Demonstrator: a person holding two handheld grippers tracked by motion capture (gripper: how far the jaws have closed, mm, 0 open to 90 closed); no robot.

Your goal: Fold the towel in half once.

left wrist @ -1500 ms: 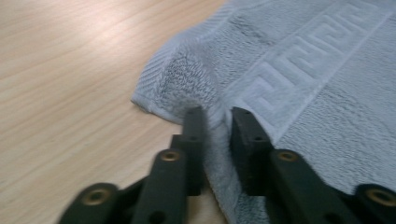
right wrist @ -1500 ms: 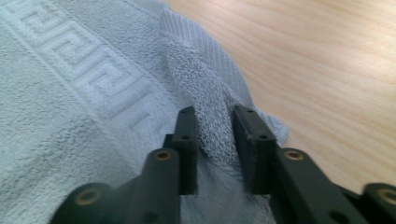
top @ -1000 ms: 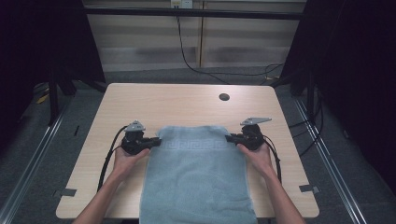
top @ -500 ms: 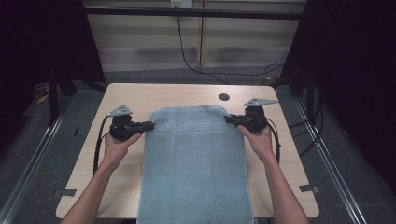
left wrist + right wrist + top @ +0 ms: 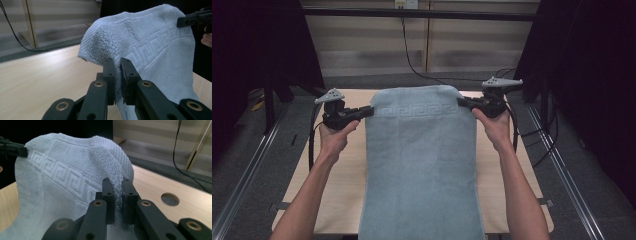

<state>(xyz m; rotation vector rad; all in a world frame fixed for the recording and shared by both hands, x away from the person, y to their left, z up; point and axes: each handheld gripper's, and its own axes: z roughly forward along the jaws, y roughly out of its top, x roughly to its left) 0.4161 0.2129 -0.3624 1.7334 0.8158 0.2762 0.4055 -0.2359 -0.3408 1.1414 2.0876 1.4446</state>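
The pale blue towel (image 5: pixel 422 160) hangs stretched between both tongs, its long axis running near to far over the bench (image 5: pixel 344 175). The left tongs (image 5: pixel 362 112) are clenched on its far left corner and the right tongs (image 5: pixel 466 103) on its far right corner, both raised at about the same height. The near end trails off the bench's near edge, so either hand is equally placed.

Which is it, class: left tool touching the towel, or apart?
Touching: the left gripper view shows the left tool clamped shut on the towel's edge.
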